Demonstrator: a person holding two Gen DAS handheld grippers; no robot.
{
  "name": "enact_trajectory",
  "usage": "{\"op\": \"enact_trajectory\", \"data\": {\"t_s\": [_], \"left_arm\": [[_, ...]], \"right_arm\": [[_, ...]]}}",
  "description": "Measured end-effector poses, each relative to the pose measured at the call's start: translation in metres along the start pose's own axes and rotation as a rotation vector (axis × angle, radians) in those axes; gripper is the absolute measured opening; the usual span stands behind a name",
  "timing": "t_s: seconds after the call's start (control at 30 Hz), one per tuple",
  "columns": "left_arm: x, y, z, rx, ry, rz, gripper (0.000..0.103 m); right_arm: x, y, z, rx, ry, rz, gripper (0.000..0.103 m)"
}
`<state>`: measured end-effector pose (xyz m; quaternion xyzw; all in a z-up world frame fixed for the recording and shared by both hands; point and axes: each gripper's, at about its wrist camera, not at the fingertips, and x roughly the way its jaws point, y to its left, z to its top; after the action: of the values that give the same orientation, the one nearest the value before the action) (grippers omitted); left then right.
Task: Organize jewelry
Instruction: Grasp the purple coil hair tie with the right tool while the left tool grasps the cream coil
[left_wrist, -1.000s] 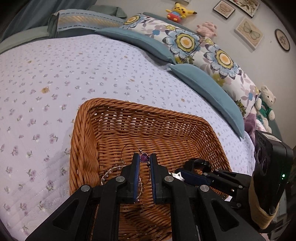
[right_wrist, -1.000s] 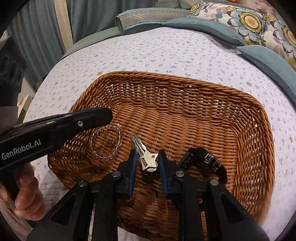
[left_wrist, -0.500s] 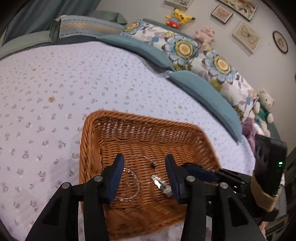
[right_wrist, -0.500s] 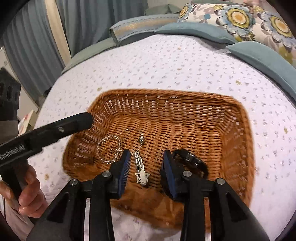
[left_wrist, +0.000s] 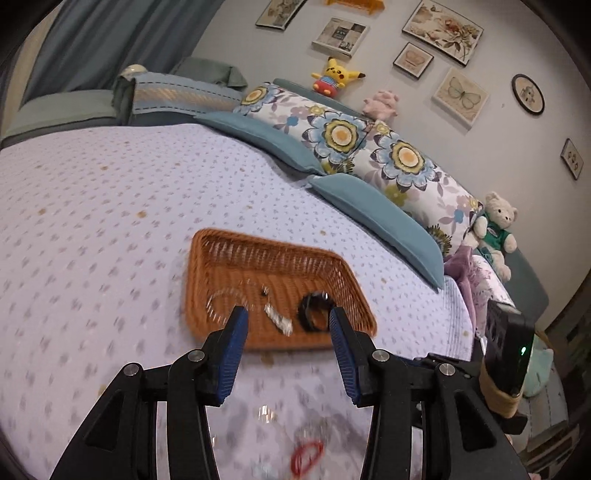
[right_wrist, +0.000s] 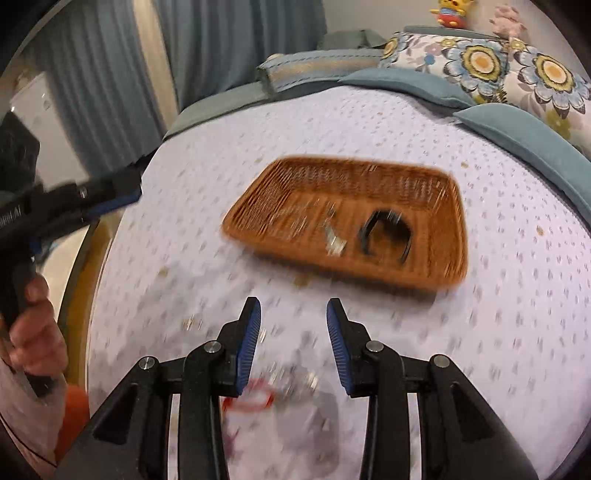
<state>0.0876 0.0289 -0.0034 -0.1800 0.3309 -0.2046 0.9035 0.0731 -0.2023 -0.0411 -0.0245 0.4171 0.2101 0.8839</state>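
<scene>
A brown wicker basket sits on the lilac bedspread. Inside it lie a clear bead bracelet, a thin necklace with a small dark pendant, a silver star charm and a black bracelet. My left gripper hangs open and empty, pulled back above the basket's near edge. My right gripper is open and empty too, short of the basket. Below both, on the bedspread, lie a red band and blurred silvery pieces.
Blue and floral pillows line the bed's far side with plush toys beyond. A person's hand holds the left gripper's handle at the left of the right wrist view. Curtains hang behind the bed.
Both grippers let go, the left of the purple-pendant necklace and the right of the star charm, opened, and pulled back and up away from the basket. The pieces now lie in the basket.
</scene>
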Motion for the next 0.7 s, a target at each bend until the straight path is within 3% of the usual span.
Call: {"op": "enact_trajectory", "data": {"t_s": [0.3,0.53,0.7], "left_arm": [[-0.053,0.005,-0.087,-0.053,0.066,0.052,0.047],[-0.045,0.022,-0.117,-0.109,0.115,0.116,0.047],[-0.039,0.026,-0.13,-0.11,0.148,0.121,0.047]], "right_arm": [[-0.011,0.022,-0.071,0.043,0.074,0.078,0.04],[-0.012,0.03,-0.096,0.024,0.07,0.074,0.039],[-0.005,0.029,-0.101,0.031,0.082,0.079,0.037]]}}
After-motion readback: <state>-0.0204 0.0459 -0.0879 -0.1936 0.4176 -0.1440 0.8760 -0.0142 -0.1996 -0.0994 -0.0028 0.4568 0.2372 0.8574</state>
